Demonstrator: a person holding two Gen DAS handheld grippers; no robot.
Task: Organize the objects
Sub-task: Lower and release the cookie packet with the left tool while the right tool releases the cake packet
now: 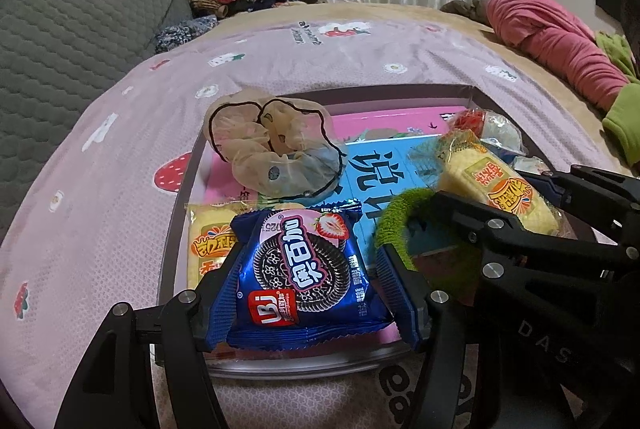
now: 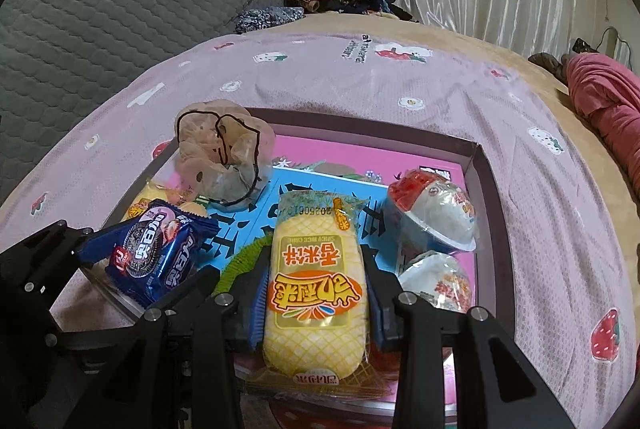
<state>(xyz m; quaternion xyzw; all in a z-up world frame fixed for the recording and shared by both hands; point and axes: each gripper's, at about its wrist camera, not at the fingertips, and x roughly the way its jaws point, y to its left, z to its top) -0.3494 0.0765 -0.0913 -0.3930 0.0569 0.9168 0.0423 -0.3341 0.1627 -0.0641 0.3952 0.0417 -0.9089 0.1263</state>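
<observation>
Left gripper (image 1: pixel 308 293): clamped on the blue cookie packet (image 1: pixel 304 277), above the tray's near rim (image 1: pixel 304 369)
Right gripper (image 2: pixel 316 305): clamped on the yellow rice cake pack (image 2: pixel 316 293)
Risk: slick wrappers may slide out; the close-set grippers may collide
Right view only: two jelly cups (image 2: pixel 436 217) just right of the right gripper
Left view only: second yellow pack (image 1: pixel 208 245) under the cookie packet

Scrunchie (image 1: pixel 272 149) behind cookie packet (image 1: pixel 304 277)
</observation>
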